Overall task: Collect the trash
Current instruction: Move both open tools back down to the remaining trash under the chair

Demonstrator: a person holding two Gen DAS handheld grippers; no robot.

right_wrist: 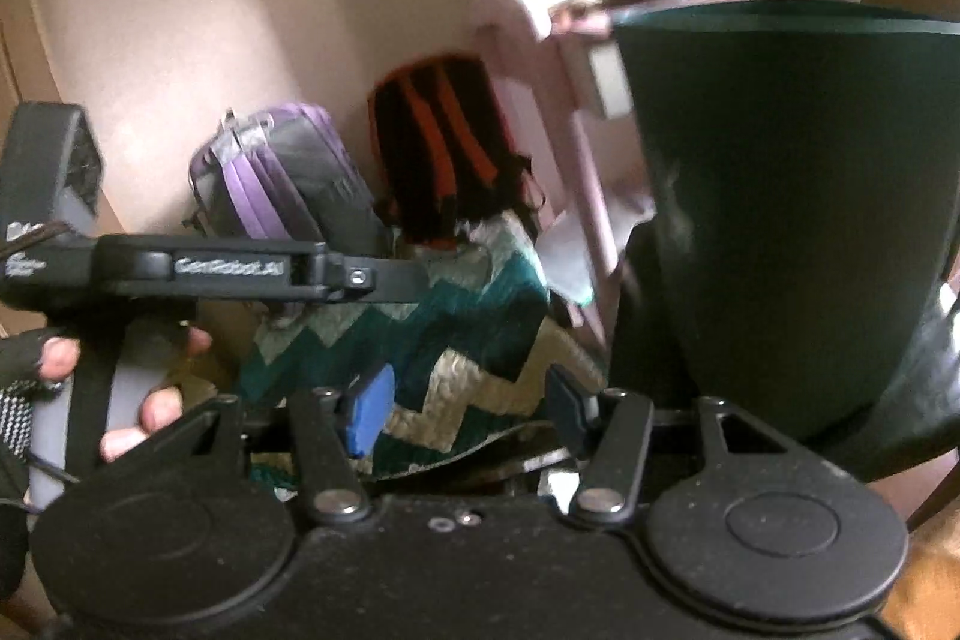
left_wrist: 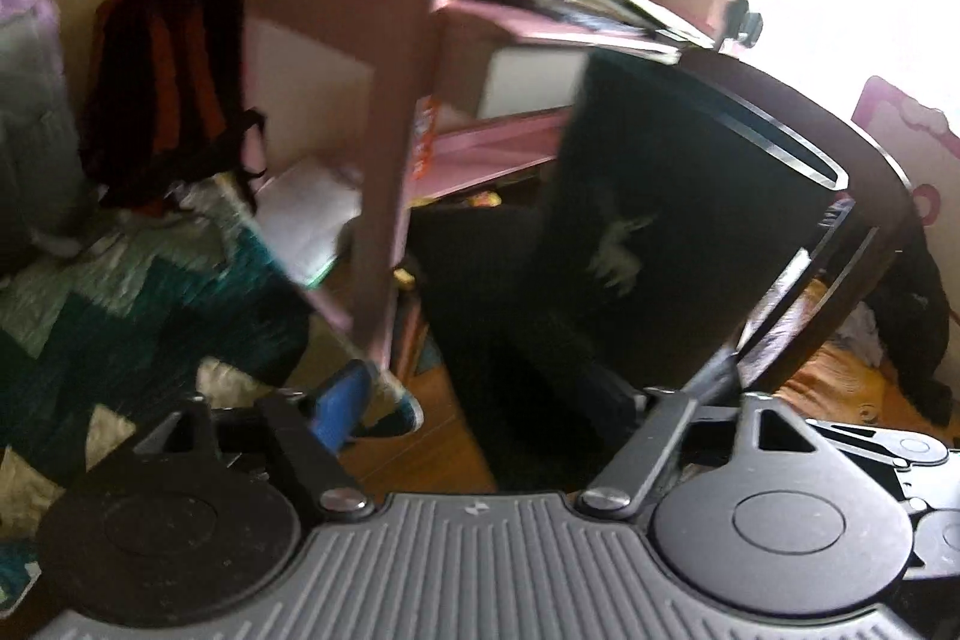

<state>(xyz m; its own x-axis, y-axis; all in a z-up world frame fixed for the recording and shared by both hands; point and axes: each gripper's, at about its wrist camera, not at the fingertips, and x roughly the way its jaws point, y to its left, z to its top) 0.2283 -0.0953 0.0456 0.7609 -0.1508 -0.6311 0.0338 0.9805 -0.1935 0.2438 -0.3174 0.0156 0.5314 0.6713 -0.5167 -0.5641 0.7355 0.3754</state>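
Bin (right_wrist: 780, 196), dark, stands on floor by pink desk (left_wrist: 384, 112), close ahead, so both grippers, left (left_wrist: 534, 388) & right (right_wrist: 474, 400), gape empty w/ nothing clamped, prob. to take it.

We find the way ahead of the left gripper (left_wrist: 528, 394) crowded: a dark bin (left_wrist: 678, 220) on a chair (left_wrist: 864, 196) to its right, the pink desk's side panel (left_wrist: 390, 130) to its left, a narrow dark gap between them. The bin (right_wrist: 792, 196) also walls off the right gripper (right_wrist: 468, 409) on its right side. The zigzag blanket (right_wrist: 468, 340) lies low and open ahead (blurred), and the left hand (right_wrist: 120, 388) with its tool crosses the left side.
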